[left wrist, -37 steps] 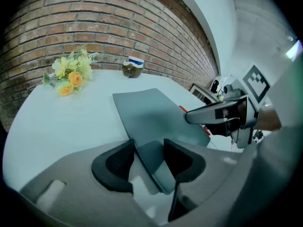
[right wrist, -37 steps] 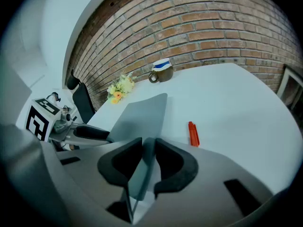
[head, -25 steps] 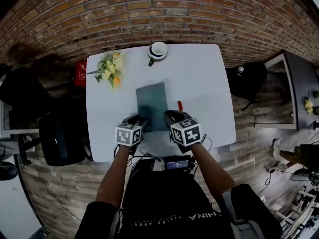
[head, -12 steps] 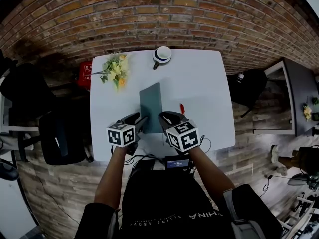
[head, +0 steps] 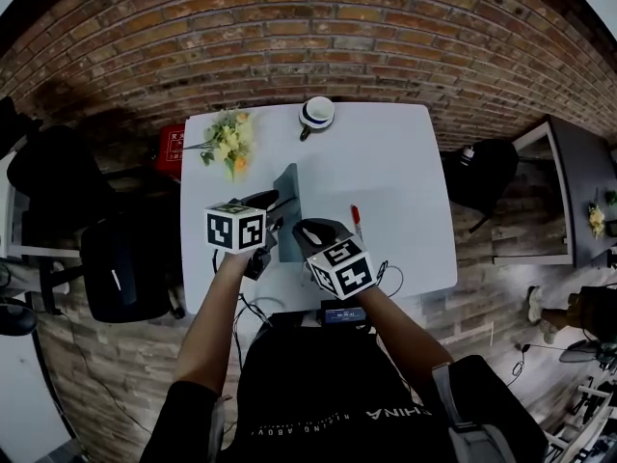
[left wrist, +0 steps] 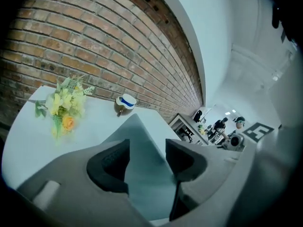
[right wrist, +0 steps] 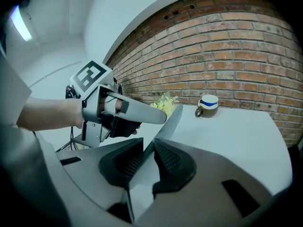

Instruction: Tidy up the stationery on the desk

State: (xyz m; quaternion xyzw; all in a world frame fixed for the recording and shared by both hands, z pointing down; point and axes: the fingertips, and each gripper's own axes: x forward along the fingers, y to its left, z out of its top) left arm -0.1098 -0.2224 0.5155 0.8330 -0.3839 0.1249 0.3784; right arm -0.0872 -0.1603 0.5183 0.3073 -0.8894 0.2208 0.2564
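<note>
- Notebook (head: 287, 197): thin, dark grey-green, tipped up on edge over the middle of the white surface (head: 405, 181). I cannot tell whether its lower edge rests there.
- My right hand-held gripper (right wrist: 149, 150): jaws nearly together, pads pinching the notebook's near edge.
- My left hand-held gripper (left wrist: 147, 148): jaws wide apart. The cover fills the gap, and no pad is seen pressing on it.
- Handling, as I judge it: light, flat and fairly stiff, but likely to flex or swing from a one-edge pinch. The smooth cover may slip. The best hold is deep on one edge, with a second support against the face.
- Pen (head: 356, 215): red, lying on the surface, right of the notebook.
- Writing: none legible on the notebook. The white print on the red box (head: 171, 147) beside the surface is too small to read.
</note>
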